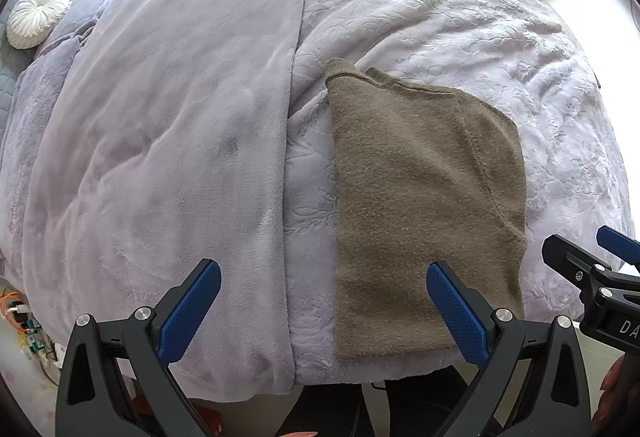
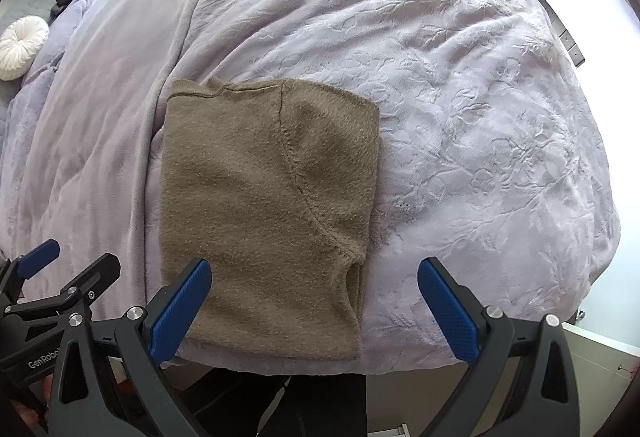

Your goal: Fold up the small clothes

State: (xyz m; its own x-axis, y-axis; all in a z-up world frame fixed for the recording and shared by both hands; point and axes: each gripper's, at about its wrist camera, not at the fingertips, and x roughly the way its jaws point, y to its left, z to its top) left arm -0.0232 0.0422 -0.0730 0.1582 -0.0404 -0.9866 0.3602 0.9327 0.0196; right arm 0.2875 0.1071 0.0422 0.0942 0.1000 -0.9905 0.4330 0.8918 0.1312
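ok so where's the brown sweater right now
The brown sweater lies folded flat on the lilac bedspread near the bed's front edge, just right of the smooth blanket's border; in both wrist views it sits ahead of the open grippers, neither touching it.

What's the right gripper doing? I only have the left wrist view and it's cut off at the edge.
Observer: Right gripper is open, jaws wide, holding nothing.
Operator: Over the sweater?
Observer: Partly. One of its fingers overlaps the near-left corner of the brown sweater; the other sits over the lilac blanket.
Operator: Sweater's right edge tidy?
Observer: Folded fairly straight, but a sleeve opening gapes near the front right.
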